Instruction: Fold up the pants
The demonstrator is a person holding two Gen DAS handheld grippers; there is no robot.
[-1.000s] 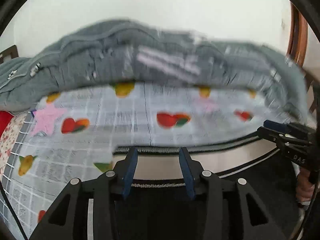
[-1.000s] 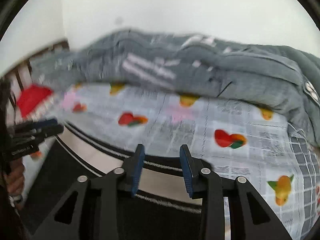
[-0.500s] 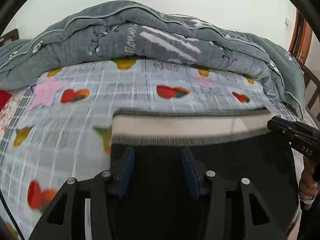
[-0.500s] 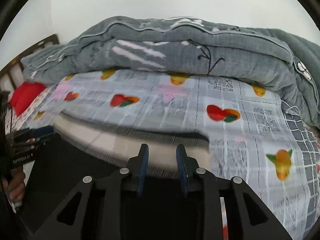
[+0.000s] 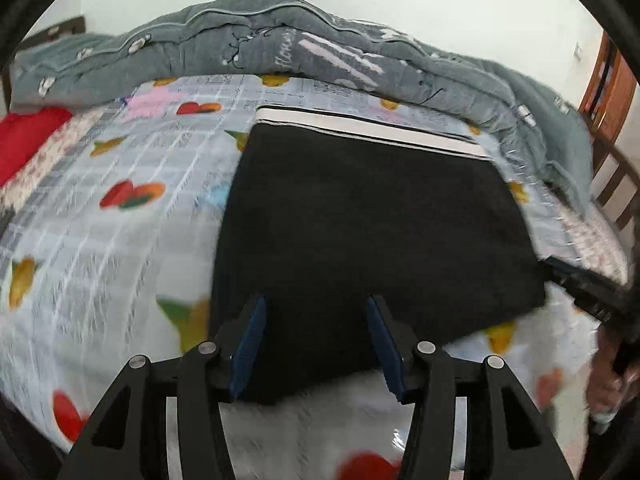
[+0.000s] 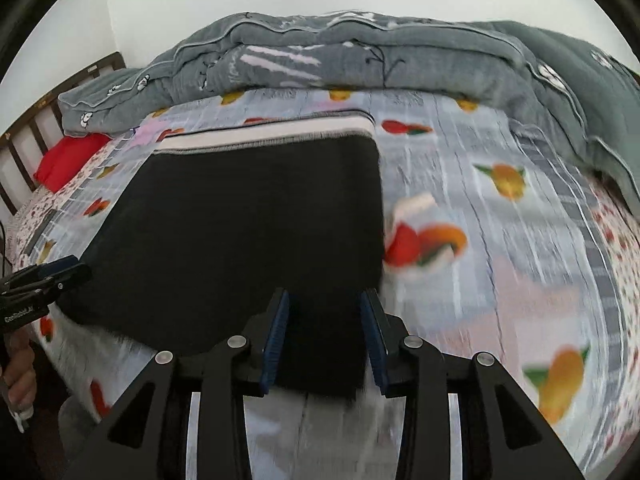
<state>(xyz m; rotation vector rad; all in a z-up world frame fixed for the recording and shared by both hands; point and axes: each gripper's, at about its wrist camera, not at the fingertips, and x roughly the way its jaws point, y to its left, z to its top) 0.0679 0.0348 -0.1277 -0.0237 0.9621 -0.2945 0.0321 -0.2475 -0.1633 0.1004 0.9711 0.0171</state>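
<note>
The black pants lie folded flat on the patterned bed sheet, their white waistband at the far edge. My left gripper hovers over the near left corner; its jaws are opening, with black cloth showing between them but not pinched. In the right wrist view the pants fill the left centre. My right gripper is over the near right corner, jaws also opening, the pads off the cloth. Each gripper shows in the other's view: the right gripper and the left gripper.
A rolled grey quilt runs along the far side of the bed. A red pillow lies at the left by a wooden headboard. Wooden furniture stands at the right. A hand holds the left gripper's handle.
Both grippers have drawn back from the waistband to the near edge of the pants, which now lie flat on the sheet. Both pairs of jaws stand wider apart than before.
</note>
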